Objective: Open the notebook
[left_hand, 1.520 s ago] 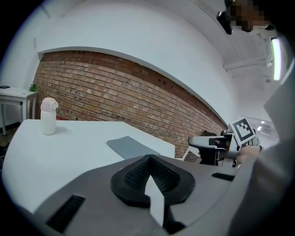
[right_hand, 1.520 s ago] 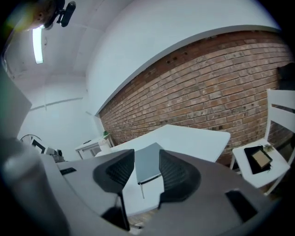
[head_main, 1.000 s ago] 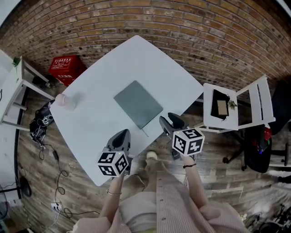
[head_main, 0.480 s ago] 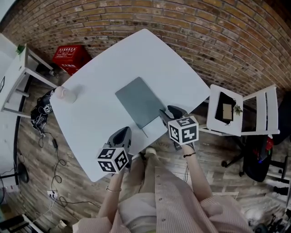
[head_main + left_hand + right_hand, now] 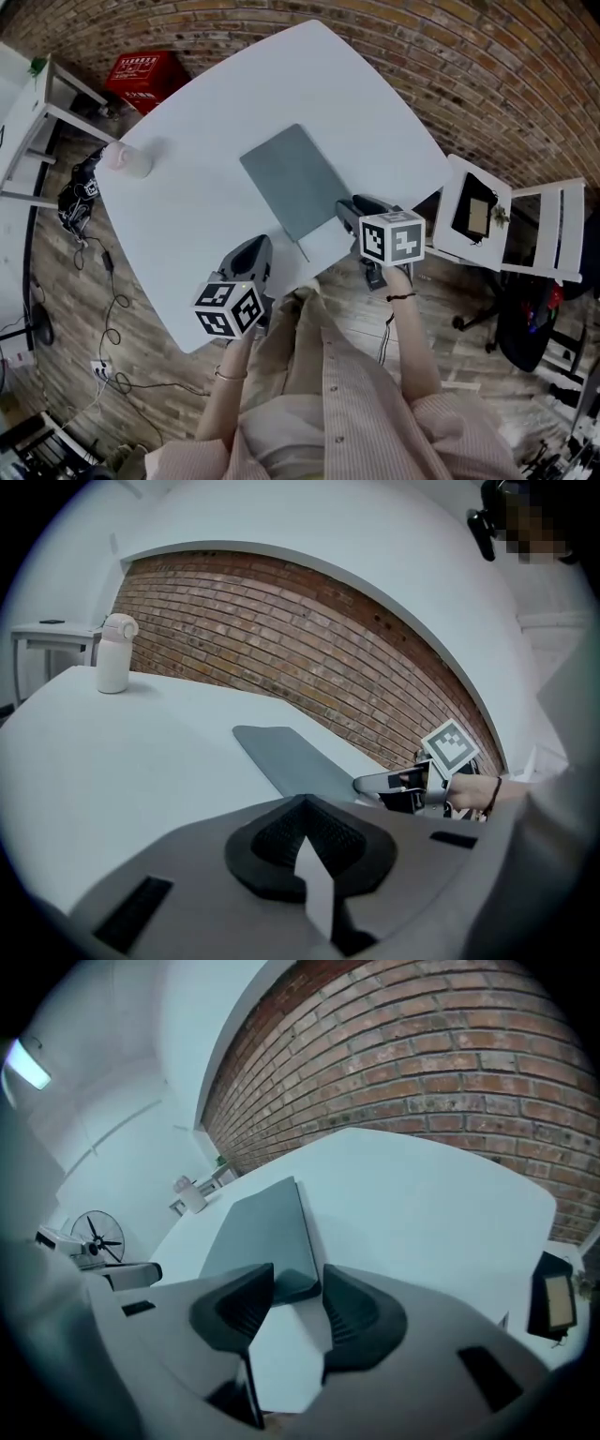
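Note:
A closed grey notebook (image 5: 296,178) lies flat near the middle of the white table (image 5: 206,122). It also shows in the left gripper view as the notebook (image 5: 286,759). My right gripper (image 5: 350,213) is open at the notebook's near right corner. In the right gripper view that corner of the notebook (image 5: 261,1227) sits just beyond the gap of the right gripper (image 5: 298,1290), apart from both fingers. My left gripper (image 5: 249,262) rests shut over the table's near edge, left of the notebook and holding nothing. The left gripper (image 5: 302,808) points across the table.
A white cylindrical container (image 5: 129,158) stands at the table's left corner. A red crate (image 5: 144,67) sits on the wooden floor by the brick wall. A white folding chair (image 5: 487,220) stands to the right, and cables (image 5: 98,272) trail on the floor at left.
My right gripper has moved in over the table to the notebook's near right corner. The left gripper has kept its place by the near edge. The notebook has not moved.

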The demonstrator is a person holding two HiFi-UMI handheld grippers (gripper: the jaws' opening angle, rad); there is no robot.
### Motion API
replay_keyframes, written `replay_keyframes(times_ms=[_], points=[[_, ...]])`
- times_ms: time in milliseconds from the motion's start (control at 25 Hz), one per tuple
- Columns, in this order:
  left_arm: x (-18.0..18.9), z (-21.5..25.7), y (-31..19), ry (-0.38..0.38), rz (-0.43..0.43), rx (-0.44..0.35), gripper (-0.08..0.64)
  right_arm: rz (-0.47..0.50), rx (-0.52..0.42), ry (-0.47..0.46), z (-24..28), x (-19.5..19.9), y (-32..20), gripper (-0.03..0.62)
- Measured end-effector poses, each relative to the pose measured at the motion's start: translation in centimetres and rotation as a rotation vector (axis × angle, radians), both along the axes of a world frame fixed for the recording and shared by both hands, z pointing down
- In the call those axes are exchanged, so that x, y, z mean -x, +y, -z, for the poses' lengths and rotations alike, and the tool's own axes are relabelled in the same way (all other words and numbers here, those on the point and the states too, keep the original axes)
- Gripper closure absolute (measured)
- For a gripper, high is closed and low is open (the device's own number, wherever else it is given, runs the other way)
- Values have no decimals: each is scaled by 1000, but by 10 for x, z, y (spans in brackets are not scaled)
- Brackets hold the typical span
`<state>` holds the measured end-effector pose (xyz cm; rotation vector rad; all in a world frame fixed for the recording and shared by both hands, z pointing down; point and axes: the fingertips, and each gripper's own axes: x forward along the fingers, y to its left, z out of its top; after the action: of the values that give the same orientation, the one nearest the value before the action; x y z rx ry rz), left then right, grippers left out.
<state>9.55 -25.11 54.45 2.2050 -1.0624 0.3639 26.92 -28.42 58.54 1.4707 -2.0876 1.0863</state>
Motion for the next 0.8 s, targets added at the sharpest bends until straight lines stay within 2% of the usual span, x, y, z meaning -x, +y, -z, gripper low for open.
replay_keyframes(times_ms=[200,400,600,800], points=[[5,-3,2,3,18,9,568,67,63,-22,-2,4,-1,430],[4,-3,7,10,27,8,568,87,59,-25,-2,1,0,474],[6,-1,10,17,45,0,568,45,70,-62,-1,-1,-2,514],[5,2,13,24,59,-7,568,-11,23,-120,10,-3,-1,552]])
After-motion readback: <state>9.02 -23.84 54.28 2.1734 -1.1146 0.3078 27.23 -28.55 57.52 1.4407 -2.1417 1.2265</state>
